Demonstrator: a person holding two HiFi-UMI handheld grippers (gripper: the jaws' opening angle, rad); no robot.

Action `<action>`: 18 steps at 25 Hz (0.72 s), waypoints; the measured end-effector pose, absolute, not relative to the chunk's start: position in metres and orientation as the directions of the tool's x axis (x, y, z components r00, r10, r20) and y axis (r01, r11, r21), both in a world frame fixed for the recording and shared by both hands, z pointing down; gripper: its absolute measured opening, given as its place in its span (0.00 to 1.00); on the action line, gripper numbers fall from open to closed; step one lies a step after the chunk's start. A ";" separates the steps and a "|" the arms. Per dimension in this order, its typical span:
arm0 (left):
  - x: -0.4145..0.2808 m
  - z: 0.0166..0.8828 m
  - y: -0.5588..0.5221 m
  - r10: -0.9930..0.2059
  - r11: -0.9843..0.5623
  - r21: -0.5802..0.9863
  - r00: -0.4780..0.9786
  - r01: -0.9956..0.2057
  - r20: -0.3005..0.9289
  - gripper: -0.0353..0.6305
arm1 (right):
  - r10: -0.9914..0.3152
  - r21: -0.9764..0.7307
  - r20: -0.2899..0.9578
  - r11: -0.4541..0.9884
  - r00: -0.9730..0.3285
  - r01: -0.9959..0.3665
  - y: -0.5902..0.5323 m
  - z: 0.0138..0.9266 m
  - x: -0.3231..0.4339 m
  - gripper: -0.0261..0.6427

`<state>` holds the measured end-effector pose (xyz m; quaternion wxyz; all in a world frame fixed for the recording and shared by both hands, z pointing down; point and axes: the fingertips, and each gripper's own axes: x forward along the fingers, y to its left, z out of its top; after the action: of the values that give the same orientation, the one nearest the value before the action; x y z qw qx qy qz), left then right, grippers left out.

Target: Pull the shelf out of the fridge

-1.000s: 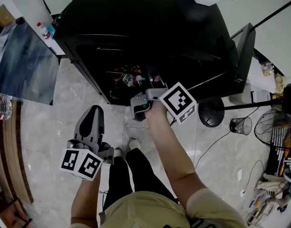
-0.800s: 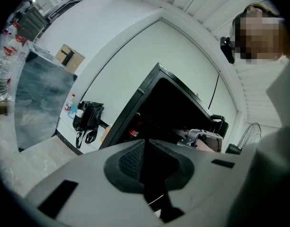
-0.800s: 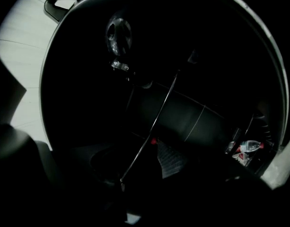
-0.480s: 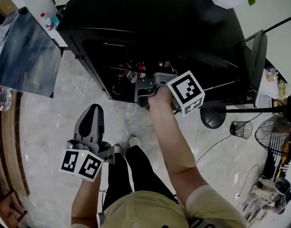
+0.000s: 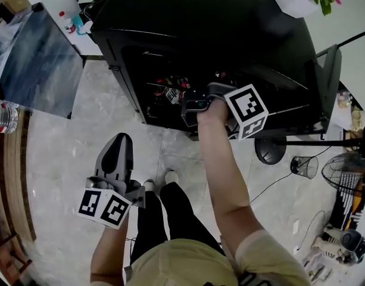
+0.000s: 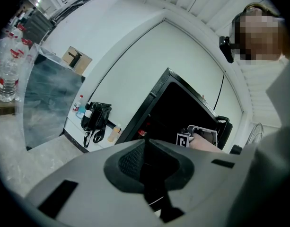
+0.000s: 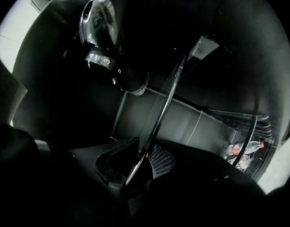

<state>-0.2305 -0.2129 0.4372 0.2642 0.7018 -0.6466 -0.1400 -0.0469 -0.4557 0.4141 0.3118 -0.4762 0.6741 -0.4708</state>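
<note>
We stand at the open fridge (image 5: 242, 34), and the shelf (image 7: 162, 107) sits inside it, not yet drawn out. Our right gripper (image 7: 139, 163) reaches in. Its jaws have just been closing and now pinch the shelf's front edge. Our left gripper (image 6: 145, 157) hangs aside, jaws clenched on nothing. The whole pull remains.

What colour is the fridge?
The fridge is black; the head view shows it best.

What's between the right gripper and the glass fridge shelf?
Nothing: the right gripper view shows the clear glass shelf between the jaws of the right gripper, which have just been closing.
</note>
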 end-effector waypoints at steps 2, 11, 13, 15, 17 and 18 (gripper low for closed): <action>-0.231 0.438 -0.212 -0.980 -0.030 0.557 0.133 -0.830 0.145 0.08 | -0.935 -0.935 0.032 0.097 -0.354 -0.340 -0.455 0.415 -0.047 0.14; -0.218 0.437 -0.212 -0.968 -0.090 0.603 0.212 -0.793 0.134 0.08 | -0.934 -0.957 0.048 0.058 -0.353 -0.283 -0.451 0.415 -0.048 0.12; -0.218 0.437 -0.214 -0.967 -0.095 0.617 0.219 -0.781 0.129 0.08 | -0.935 -0.958 0.045 0.059 -0.352 -0.279 -0.447 0.416 -0.047 0.12; -0.220 0.436 -0.215 -0.967 -0.097 0.643 0.226 -0.760 0.121 0.08 | -0.935 -0.959 0.044 0.059 -0.352 -0.277 -0.443 0.416 -0.047 0.12; -0.221 0.436 -0.216 -0.966 -0.101 0.669 0.234 -0.736 0.111 0.08 | -0.935 -0.959 0.046 0.057 -0.352 -0.278 -0.437 0.416 -0.046 0.12; -0.221 0.435 -0.216 -0.965 -0.105 0.681 0.239 -0.725 0.105 0.08 | -0.934 -0.959 0.048 0.056 -0.353 -0.278 -0.434 0.417 -0.046 0.12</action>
<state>-0.2207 -0.2162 0.4353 0.3196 0.7192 -0.5875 -0.1882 -0.0462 -0.4344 0.4165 0.3252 -0.4665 0.6499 -0.5042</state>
